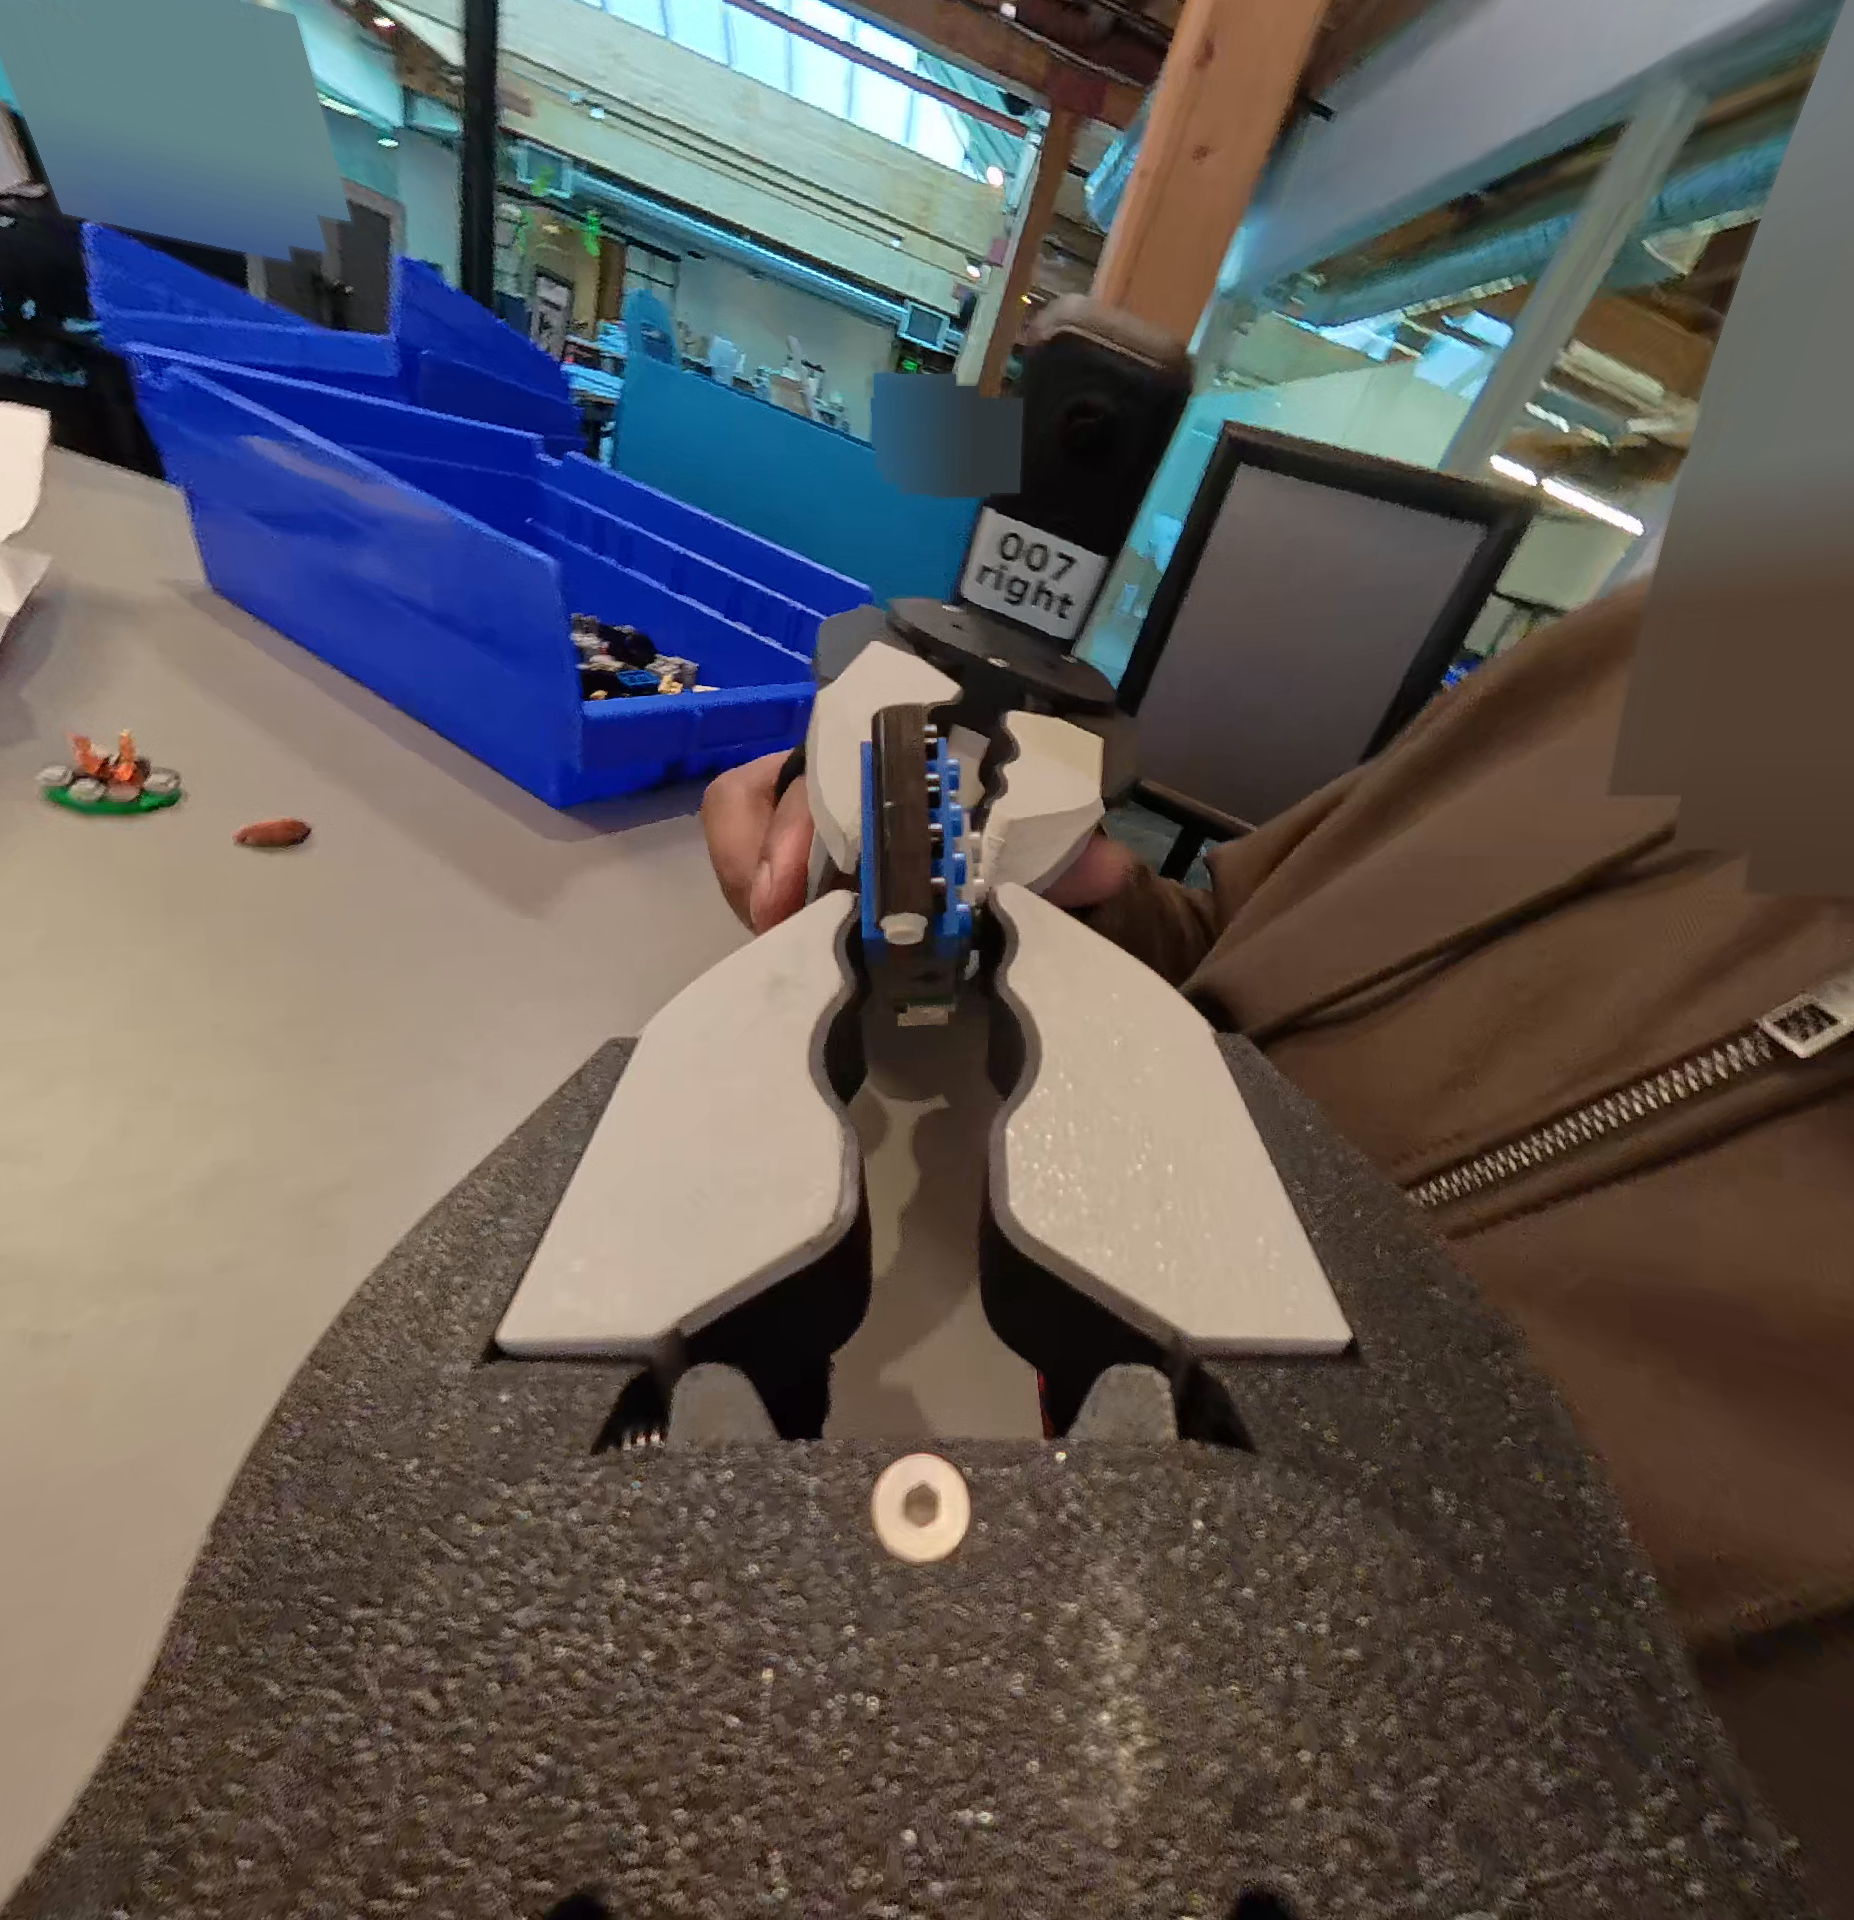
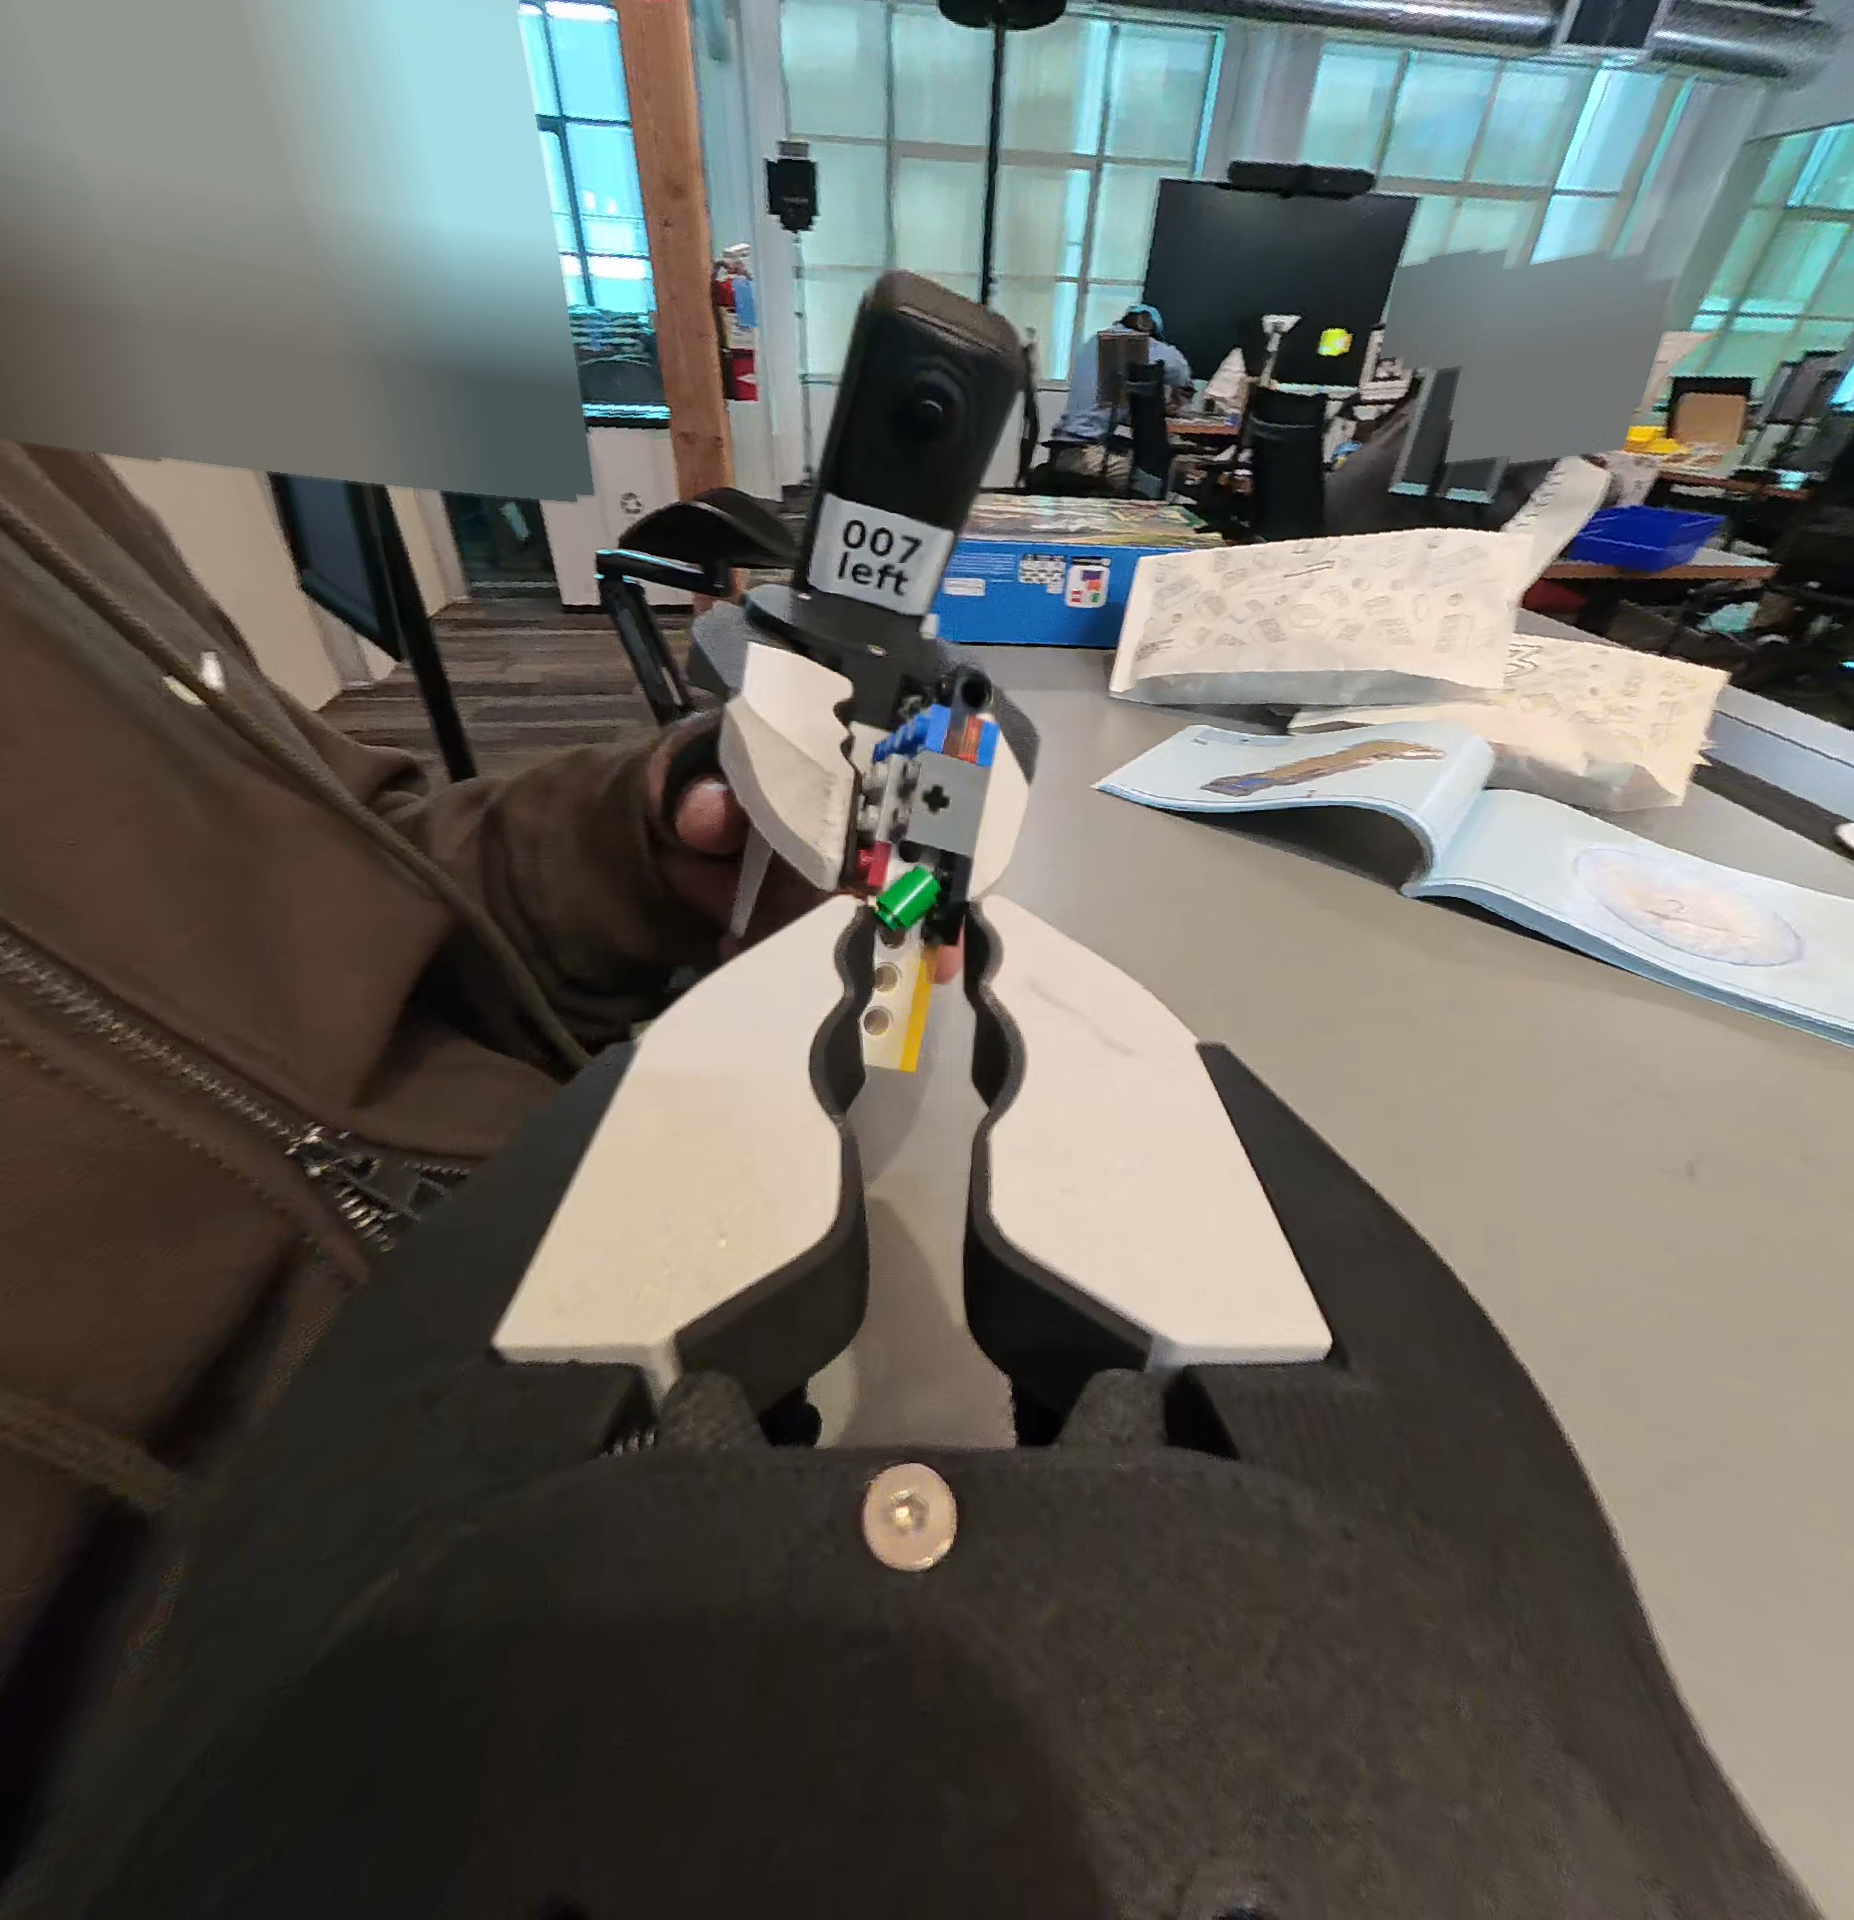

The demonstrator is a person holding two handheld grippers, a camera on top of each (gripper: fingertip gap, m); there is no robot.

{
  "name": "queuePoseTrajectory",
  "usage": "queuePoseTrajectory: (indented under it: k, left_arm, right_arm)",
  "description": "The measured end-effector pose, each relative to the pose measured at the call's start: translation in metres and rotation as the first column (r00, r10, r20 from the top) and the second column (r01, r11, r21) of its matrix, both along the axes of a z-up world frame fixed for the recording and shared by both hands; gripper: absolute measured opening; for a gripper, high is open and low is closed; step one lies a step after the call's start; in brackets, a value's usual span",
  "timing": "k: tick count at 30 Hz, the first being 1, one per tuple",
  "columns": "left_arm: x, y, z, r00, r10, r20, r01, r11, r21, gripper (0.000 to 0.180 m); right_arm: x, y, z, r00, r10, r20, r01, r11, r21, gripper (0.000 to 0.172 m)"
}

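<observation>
Both tongs meet tip to tip above the desk (image 1: 227, 1039), and a small brick assembly (image 1: 918, 831) spans the join between them. Its long axis runs straight along the line from one tool to the other, so each sees it end-on, directly ahead of its own fingertips.

The left tongs (image 1: 918, 935) are clenched on the near end of the assembly, where blue plates sandwich a dark core with a white stud facing the camera. The right tongs (image 2: 907, 966) are clenched on the opposite end, a white and yellow part with round holes, with a green stud (image 2: 907, 896) just beyond their tips. Neither is nearer; the assembly is shared. How firmly the right pads press is hard to judge, since the part looks narrow in the gap.

A blue bin (image 1: 487, 582) stands well off to the left, and an open booklet (image 2: 1525, 831) lies well off to the right.
</observation>
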State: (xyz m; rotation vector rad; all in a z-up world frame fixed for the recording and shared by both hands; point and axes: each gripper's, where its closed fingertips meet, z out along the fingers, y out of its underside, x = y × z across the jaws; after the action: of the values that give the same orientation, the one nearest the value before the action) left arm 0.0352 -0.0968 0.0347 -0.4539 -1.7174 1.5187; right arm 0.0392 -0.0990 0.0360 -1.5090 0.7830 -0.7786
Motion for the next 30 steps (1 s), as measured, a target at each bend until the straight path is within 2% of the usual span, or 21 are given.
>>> queuePoseTrajectory:
  k: [5, 8, 10, 13, 17, 20, 26, 30]
  left_arm:
    - [0.013, -0.012, -0.008, 0.989, 0.104, -0.101, -0.089, 0.986, 0.141, 0.018]
    - [0.025, -0.024, -0.018, 0.974, 0.215, -0.069, -0.198, 0.959, 0.204, 0.018]
    - [0.028, -0.027, -0.018, 0.971, 0.236, -0.048, -0.223, 0.956, 0.190, 0.018]
    - [0.029, -0.026, -0.016, 0.971, 0.234, -0.046, -0.224, 0.960, 0.167, 0.018]
    - [0.030, -0.024, -0.013, 0.973, 0.221, -0.063, -0.209, 0.966, 0.150, 0.018]
    - [0.031, -0.023, -0.011, 0.974, 0.214, -0.074, -0.202, 0.969, 0.144, 0.018]
    - [0.029, -0.023, -0.012, 0.978, 0.199, -0.065, -0.188, 0.972, 0.144, 0.018]
    - [0.028, -0.023, -0.013, 0.979, 0.197, -0.061, -0.186, 0.971, 0.147, 0.018]
  right_arm:
    - [0.011, -0.013, -0.006, 0.990, -0.142, -0.006, 0.142, 0.988, -0.064, 0.012]
    - [0.020, -0.024, -0.018, 0.975, -0.211, -0.064, 0.205, 0.975, -0.083, 0.002]
    - [0.025, -0.049, -0.021, 0.940, -0.330, -0.090, 0.323, 0.943, -0.082, 0.000]
    - [0.021, -0.082, -0.016, 0.904, -0.410, -0.123, 0.417, 0.908, 0.037, 0.002]
    - [0.009, -0.110, -0.002, 0.909, -0.395, -0.129, 0.416, 0.872, 0.259, 0.003]
    - [-0.005, -0.122, 0.006, 0.916, -0.386, -0.107, 0.399, 0.862, 0.313, 0.005]
    - [-0.047, -0.149, 0.013, 0.875, -0.481, -0.057, 0.483, 0.858, 0.173, 0.008]
    - [-0.068, -0.166, 0.006, 0.841, -0.536, -0.076, 0.540, 0.839, 0.065, 0.008]
